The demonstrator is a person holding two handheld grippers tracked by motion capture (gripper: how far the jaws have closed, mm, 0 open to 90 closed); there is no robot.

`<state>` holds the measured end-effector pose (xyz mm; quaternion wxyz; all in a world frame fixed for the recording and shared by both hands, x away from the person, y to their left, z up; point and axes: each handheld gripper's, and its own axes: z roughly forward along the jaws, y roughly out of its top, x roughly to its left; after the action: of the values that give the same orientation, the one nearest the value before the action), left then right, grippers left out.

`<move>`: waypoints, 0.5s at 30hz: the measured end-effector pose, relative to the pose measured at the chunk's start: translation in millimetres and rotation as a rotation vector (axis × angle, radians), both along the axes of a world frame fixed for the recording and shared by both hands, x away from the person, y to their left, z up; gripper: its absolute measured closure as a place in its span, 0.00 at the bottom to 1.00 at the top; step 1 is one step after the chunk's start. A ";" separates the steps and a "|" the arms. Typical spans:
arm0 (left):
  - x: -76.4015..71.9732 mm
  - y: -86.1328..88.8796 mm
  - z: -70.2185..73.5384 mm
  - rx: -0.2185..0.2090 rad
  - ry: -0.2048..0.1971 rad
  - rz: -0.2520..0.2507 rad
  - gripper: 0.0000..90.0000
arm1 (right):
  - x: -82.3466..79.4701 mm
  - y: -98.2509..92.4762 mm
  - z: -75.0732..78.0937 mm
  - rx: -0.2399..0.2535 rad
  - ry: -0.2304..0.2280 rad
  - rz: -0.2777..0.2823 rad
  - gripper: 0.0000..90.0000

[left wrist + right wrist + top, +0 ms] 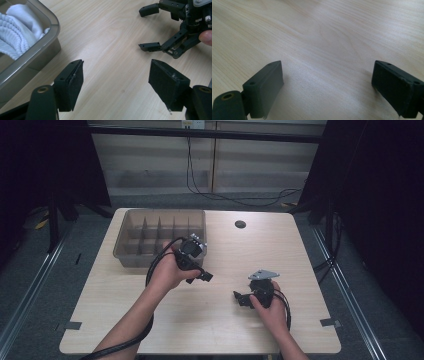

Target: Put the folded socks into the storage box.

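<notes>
The pale wooden worktop (220,315) carries a grey compartmented bin (131,251) at its far left; white cloth (17,30) lies inside it, probably the thing to be handled; the left gripper (196,265) hovers just beside the bin, jaws released and empty, nearer than the right gripper (245,299), also released, well apart over bare wood.

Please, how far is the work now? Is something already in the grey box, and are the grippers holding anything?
Done, it seems: white cloth items already lie in the grey divided bin. In hand: nothing; the left hand-held gripper and the right hand-held gripper both hang open above bare table. What is left cannot be told.
</notes>
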<state>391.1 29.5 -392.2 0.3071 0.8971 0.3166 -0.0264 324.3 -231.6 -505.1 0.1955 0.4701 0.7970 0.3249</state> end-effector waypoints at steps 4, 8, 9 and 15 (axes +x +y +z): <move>-2.5 0.4 -2.6 0.009 0.006 -0.009 0.31 | 0.1 -0.1 0.0 -0.001 -0.001 0.001 0.11; -4.6 1.6 -4.8 0.002 0.007 -0.008 0.31 | -0.1 0.0 0.1 0.000 0.001 -0.001 0.11; -4.8 2.2 -5.6 0.002 0.006 -0.010 0.31 | -0.1 0.0 0.1 0.000 0.001 -0.001 0.11; -7.5 4.5 -11.7 0.001 0.015 -0.009 0.31 | -0.1 0.1 0.0 0.001 0.002 0.000 0.11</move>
<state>383.6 34.0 -403.9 0.3039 0.8985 0.3148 -0.0344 324.2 -231.5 -505.0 0.1947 0.4705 0.7970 0.3248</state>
